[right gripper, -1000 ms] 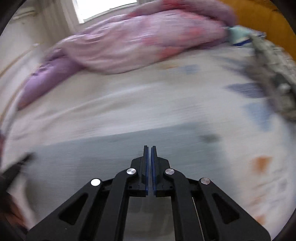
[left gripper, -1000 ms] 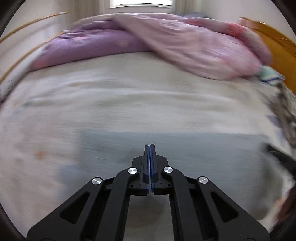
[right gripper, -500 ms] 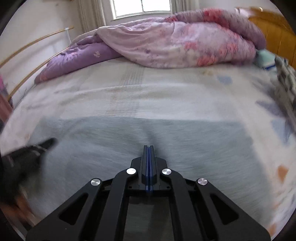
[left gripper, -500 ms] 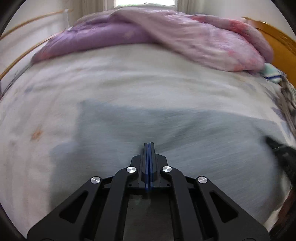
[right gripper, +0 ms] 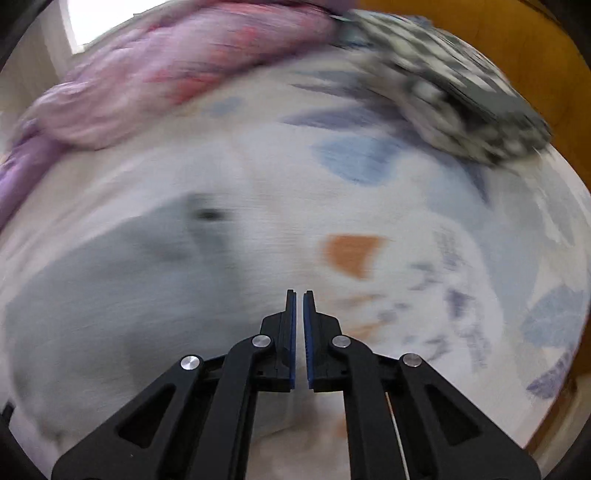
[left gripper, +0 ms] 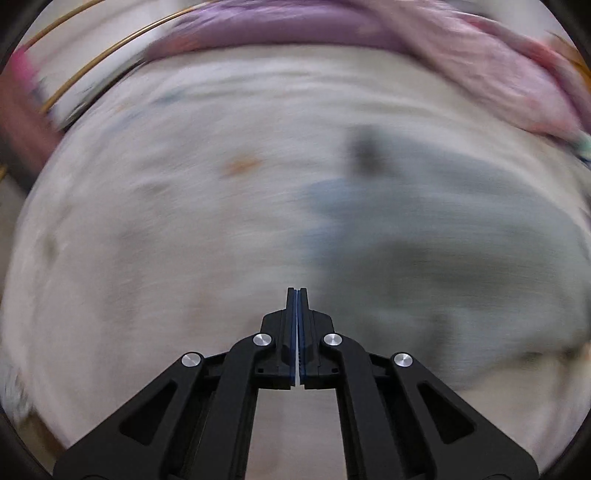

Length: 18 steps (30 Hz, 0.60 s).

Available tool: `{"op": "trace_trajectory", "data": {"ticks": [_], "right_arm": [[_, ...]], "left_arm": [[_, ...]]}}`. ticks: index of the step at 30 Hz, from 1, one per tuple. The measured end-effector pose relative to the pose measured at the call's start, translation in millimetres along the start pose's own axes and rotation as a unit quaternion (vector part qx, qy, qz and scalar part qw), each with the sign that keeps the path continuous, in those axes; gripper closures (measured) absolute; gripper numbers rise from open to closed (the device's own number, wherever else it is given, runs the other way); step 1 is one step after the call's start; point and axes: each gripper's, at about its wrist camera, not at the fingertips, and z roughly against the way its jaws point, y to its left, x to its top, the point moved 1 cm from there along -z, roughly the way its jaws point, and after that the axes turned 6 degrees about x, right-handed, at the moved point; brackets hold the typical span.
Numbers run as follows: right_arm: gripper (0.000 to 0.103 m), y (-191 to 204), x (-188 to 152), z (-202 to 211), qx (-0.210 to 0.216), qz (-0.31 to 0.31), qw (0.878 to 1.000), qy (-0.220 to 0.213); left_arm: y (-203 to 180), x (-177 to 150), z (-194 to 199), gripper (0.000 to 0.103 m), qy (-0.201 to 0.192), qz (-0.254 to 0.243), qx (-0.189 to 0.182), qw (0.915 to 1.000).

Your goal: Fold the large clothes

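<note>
Grey garment [left gripper: 443, 236] on bedsheet [left gripper: 166, 229]

You are looking at a bed covered by a pale bedsheet [right gripper: 424, 229] printed with blue, purple and orange patches (all of it smeared by motion blur). Along its far side lies a heaped pink and purple floral quilt [right gripper: 177, 77], which in your left view runs across the top [left gripper: 461, 70]. A black-and-white patterned cloth [right gripper: 461, 99] sits crumpled at the far right, touching the orange wooden headboard [right gripper: 535, 62]. Thin golden rails [left gripper: 92, 62] curve past the bed's left edge, and a bright window [right gripper: 85, 26] shows at upper left.
</note>
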Motion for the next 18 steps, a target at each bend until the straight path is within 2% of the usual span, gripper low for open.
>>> {"op": "trace_trajectory", "data": {"ticks": [1, 3, 4, 5, 6, 7, 8, 11, 12, 14, 15, 16, 17, 18], "right_arm": [[0.097, 22.6, -2.8, 2.0, 0.039, 0.014, 0.999, 0.006], [0.097, 60.5, -9.6, -2.6, 0.101, 0.037, 0.994, 0.027], [0.097, 86.7, -18.4, -9.1, 0.128, 0.056, 0.989, 0.044], [0.098, 106.0, -28.3, -17.9, 0.143, 0.071, 0.985, 0.066], [0.099, 117.3, -38.5, -25.0, 0.132, 0.08, 0.985, 0.081], [0.099, 122.3, -53.9, -27.0, 0.111, 0.09, 0.987, 0.074], [0.101, 120.7, -61.0, -27.6, 0.107, 0.093, 0.987, 0.081], [0.103, 103.5, -87.3, -15.7, 0.126, 0.078, 0.981, 0.122], [0.103, 102.9, -92.5, -12.4, 0.125, 0.085, 0.979, 0.136], [0.103, 93.3, -106.1, -17.7, 0.105, 0.083, 0.972, 0.194], [0.103, 87.3, -110.8, -17.6, 0.108, 0.065, 0.968, 0.215], [0.1, 80.8, -108.3, -9.4, 0.113, 0.042, 0.97, 0.21], [0.1, 79.0, -101.8, -1.8, 0.113, 0.034, 0.973, 0.196], [0.1, 79.2, -91.7, 6.4, 0.114, 0.03, 0.978, 0.174]], "left_arm": [[-16.2, -1.1, 5.3, 0.101, -0.008, -0.008, -0.023, 0.9997], [-63.8, 2.3, 9.1, 0.101, -0.021, -0.018, -0.091, 0.9955], [-86.8, 1.7, 5.0, 0.102, -0.014, -0.026, -0.116, 0.9928], [-100.6, -0.9, -0.4, 0.102, -0.006, -0.033, -0.124, 0.9917], [-115.4, -11.6, -10.5, 0.102, 0.008, -0.04, -0.114, 0.9927], [-118.5, -25.7, -16.2, 0.103, 0.012, -0.037, -0.104, 0.9937], [-113.2, -40.0, -14.5, 0.103, 0.008, -0.024, -0.111, 0.9935], [-98.7, -67.4, -6.9, 0.103, 0.04, -0.015, -0.132, 0.9903], [-94.1, -72.8, -1.5, 0.103, 0.046, -0.024, -0.126, 0.9906], [-88.1, -72.1, 3.5, 0.101, 0.077, -0.029, -0.118, 0.9896], [-87.0, -71.7, 3.6, 0.101, 0.107, -0.028, -0.108, 0.9879], [-86.5, -67.9, 6.7, 0.101, 0.118, -0.025, -0.116, 0.9859], [-86.6, -62.5, 13.1, 0.101, 0.105, -0.024, -0.128, 0.9859], [-92.3, -54.3, 22.0, 0.101, 0.075, -0.036, -0.134, 0.9875]]}}
